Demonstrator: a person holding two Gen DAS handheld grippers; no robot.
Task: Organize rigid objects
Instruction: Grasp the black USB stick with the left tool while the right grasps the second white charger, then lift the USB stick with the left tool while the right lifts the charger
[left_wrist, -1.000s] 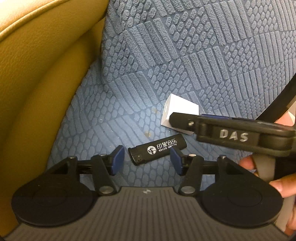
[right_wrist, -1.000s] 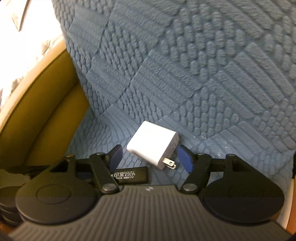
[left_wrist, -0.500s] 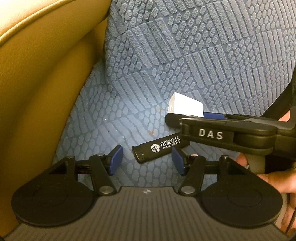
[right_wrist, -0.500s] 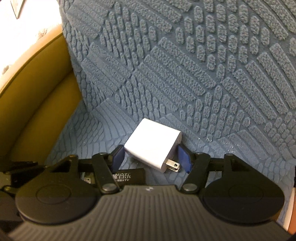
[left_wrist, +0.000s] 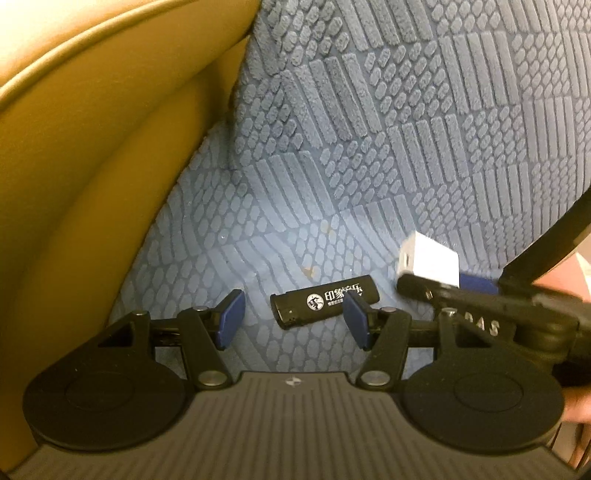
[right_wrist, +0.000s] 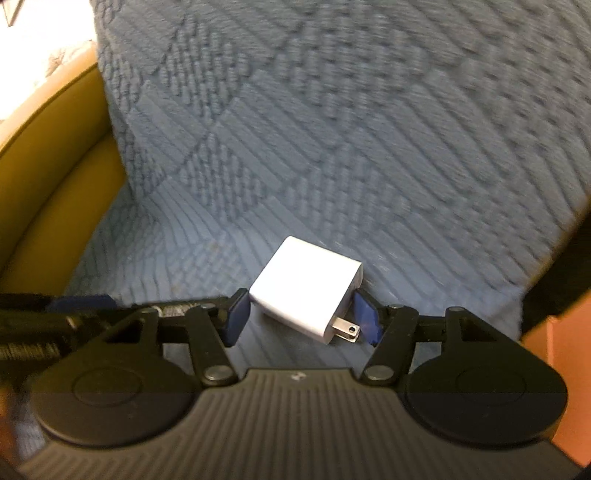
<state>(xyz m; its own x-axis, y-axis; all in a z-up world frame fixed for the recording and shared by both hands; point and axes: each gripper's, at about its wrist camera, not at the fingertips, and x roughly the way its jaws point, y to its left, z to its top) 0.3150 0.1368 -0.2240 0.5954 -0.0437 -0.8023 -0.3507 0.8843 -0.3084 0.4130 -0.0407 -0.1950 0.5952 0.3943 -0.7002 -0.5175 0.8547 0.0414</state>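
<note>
Your left gripper (left_wrist: 293, 315) has its jaws spread about halfway, and the black lighter (left_wrist: 325, 301) lies on the blue textured cushion (left_wrist: 369, 147) just ahead of them; its right end runs behind the right blue pad (left_wrist: 356, 317), but neither pad presses on it, so nothing is pinched there. Your right gripper (right_wrist: 301, 319) also stands about half open, straddling the white charger plug (right_wrist: 308, 284). The left blue pad (right_wrist: 236, 319) sits right at the charger's near left corner and the other pad is just beside the two metal prongs (right_wrist: 345, 328); the frame is blurred, and whether the pads actually touch the white body cannot be told, so read it as bracketed, not clamped. The charger rests flat on the cushion, prongs pointing toward your right finger. From the left camera you can see the same charger (left_wrist: 430, 258) to the right of the lighter, close beside it but apart, with the right gripper's black finger (left_wrist: 480, 310) lying along its near side and your hand (left_wrist: 569, 280) behind it. The lighter carries a round white logo and white Chinese characters along its side; smaller print beneath is too fine to read. The right gripper's finger bears raised letters reading "DAS". A tan leather armrest (left_wrist: 92, 166) curves along the left of the cushion.
</note>
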